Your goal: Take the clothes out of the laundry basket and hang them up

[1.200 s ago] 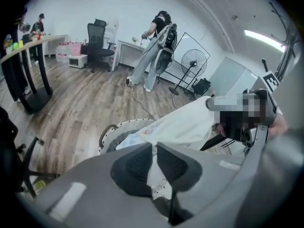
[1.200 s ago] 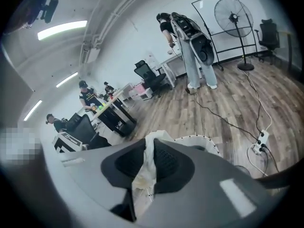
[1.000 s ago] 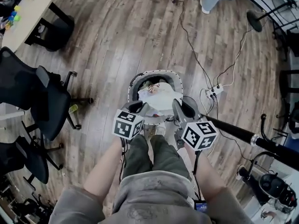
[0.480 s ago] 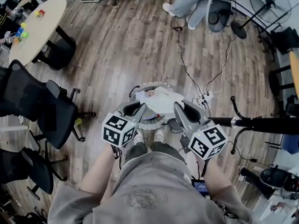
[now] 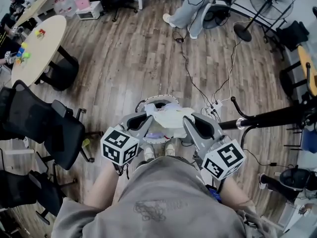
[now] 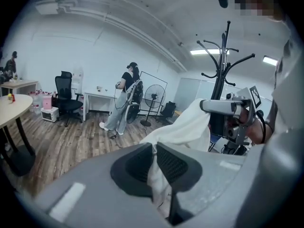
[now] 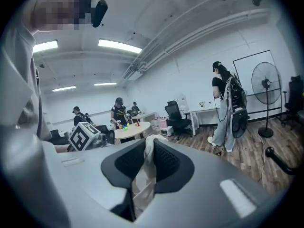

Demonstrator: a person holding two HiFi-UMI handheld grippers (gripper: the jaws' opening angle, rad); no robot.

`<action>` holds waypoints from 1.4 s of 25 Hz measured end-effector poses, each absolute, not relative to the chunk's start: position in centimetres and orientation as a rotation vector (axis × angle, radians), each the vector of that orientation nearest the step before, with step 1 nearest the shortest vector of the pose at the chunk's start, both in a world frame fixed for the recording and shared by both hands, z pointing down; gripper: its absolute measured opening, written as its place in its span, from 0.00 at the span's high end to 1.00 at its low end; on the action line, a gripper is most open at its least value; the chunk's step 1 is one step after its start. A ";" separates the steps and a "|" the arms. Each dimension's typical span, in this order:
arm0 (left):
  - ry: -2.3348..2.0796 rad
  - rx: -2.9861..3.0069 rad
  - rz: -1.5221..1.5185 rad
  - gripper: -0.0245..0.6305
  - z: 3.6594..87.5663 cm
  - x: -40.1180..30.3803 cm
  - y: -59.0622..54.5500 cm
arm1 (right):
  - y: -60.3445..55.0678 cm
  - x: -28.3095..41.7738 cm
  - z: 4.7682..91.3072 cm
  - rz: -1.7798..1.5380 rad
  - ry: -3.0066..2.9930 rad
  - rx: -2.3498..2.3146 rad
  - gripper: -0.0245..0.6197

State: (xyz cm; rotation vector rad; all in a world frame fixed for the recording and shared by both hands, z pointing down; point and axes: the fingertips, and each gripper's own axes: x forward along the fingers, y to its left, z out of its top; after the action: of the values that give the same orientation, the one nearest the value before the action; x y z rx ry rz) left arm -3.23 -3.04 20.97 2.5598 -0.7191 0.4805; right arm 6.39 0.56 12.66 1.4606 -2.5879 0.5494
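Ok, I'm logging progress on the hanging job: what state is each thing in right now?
laundry basket, upright on the floor, largely hidden under the cloth.
left tool, shut on the white garment.
right tool, shut on the white garment.
white garment, held between both tools over the laundry basket, not yet hung.
coat stand, upright, visible hooks bare.
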 end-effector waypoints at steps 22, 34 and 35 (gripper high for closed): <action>0.046 2.989 0.126 0.91 4.1 18.7 3.2 | 14.0 26.1 -3.1 -0.052 -2.198 2.387 0.85; 0.579 2.949 0.117 0.91 2.4 31.6 15.0 | 27.9 37.6 -4.5 -0.172 -1.588 2.809 0.85; 0.593 2.947 0.138 0.91 3.1 31.9 15.5 | 28.6 38.0 -3.5 -0.138 -1.563 2.838 0.85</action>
State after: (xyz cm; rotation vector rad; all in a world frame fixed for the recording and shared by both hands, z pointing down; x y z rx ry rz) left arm 31.95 15.50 3.10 2.9472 0.5931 0.1384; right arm 37.99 28.62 -3.52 2.8382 -1.5632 -0.1384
